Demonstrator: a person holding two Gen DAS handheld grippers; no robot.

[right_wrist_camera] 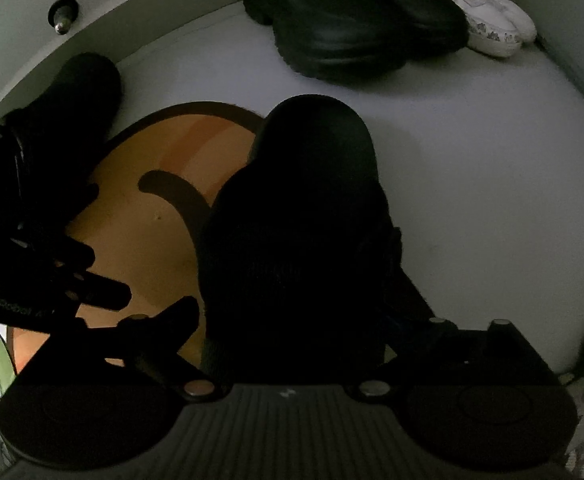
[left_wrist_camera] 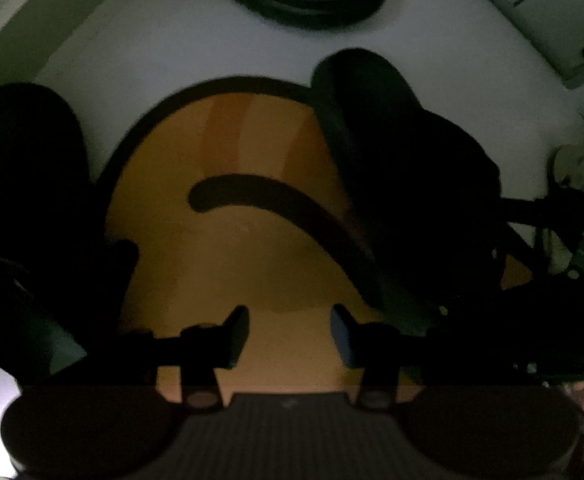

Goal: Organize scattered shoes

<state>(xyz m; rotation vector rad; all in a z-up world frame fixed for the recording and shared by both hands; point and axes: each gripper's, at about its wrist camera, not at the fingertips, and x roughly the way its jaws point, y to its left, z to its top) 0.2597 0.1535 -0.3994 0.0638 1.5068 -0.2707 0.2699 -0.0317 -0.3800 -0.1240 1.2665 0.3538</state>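
With the right gripper spread wide around the dark black shoe on the orange round mat, and the left gripper half-open and empty, a careless squeeze risked the shoe slipping sideways.

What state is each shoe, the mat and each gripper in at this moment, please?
Black boot: upright, partly on the mat, between the right gripper's open jaws.
Second black boot: at the mat's left edge.
Black clogs: by the wall.
White sneakers: beside the clogs.
Orange mat: flat.
Left gripper: open, empty.
Right gripper: open.
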